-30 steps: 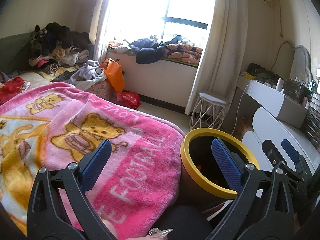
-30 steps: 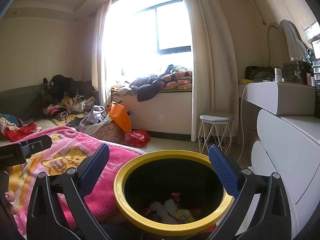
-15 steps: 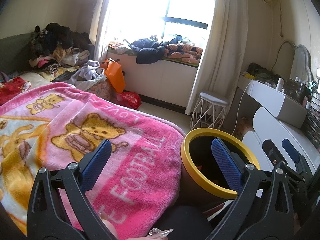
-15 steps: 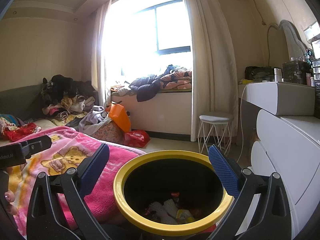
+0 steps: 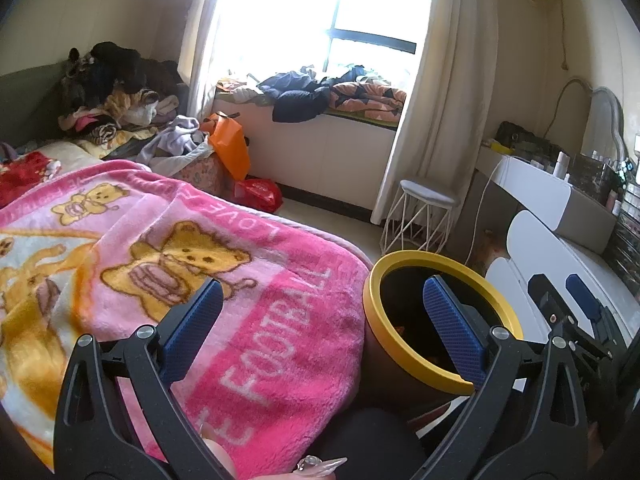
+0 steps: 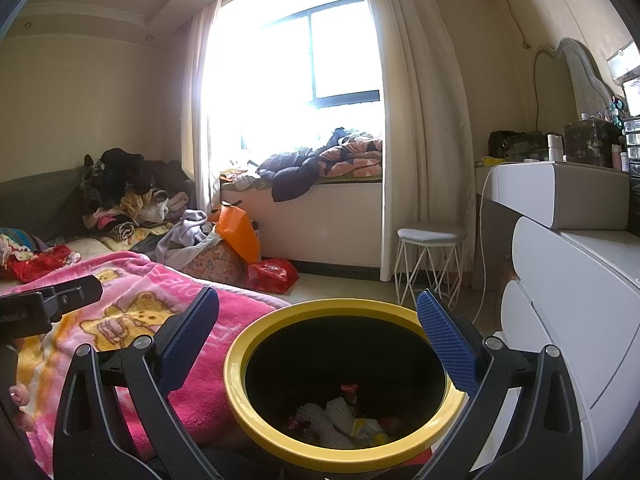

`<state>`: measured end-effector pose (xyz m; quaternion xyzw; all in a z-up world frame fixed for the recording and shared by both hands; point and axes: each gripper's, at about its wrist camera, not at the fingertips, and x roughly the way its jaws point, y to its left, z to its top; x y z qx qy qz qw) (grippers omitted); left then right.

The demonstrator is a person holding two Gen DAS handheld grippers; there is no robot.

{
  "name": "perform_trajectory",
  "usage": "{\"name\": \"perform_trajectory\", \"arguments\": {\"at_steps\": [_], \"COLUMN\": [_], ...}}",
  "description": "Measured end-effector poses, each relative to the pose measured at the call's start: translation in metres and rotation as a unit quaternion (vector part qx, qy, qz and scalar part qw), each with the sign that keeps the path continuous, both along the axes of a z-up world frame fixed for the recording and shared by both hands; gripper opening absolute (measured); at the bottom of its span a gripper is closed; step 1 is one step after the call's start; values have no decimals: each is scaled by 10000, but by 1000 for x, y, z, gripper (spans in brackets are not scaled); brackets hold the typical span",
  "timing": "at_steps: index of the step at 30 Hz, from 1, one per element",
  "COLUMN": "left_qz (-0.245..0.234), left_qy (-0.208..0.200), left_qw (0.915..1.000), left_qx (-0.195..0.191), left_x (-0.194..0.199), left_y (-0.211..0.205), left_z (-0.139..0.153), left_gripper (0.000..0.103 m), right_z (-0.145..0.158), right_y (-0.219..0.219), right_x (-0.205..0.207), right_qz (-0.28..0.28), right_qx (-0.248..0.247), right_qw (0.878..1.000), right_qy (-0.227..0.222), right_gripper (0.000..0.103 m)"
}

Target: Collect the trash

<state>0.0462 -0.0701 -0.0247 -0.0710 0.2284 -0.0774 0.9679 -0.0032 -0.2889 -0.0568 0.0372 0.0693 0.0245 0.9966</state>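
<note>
Bin mouth clear, bed adj.

A round bin with a thick yellow rim and black inside stands upright on the floor, its left side against the edge of the bed's pink blanket, with white drawers close on its right. At its bottom lies the trash: white foam netting, a yellow wrapper and small red scraps, heaped together. The bin is mostly unfilled above them.
</note>
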Motion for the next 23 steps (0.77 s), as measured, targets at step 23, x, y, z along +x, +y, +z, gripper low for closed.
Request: {"name": "perform_trajectory", "arguments": {"at_steps": [23], "left_qz": [4717], "left_qy": [1685], "left_qw": [8651], "left_qx": [-264], "left_x": [-73], "left_y": [360], "left_z": [-61], "left_gripper": [92], "right_z": [21], "right_y": [364], "right_x": [57], "right_qz": [4331], "right_qx": [-475], "right_qw": [8790], "right_qy": [1938], "right_gripper": [97]}}
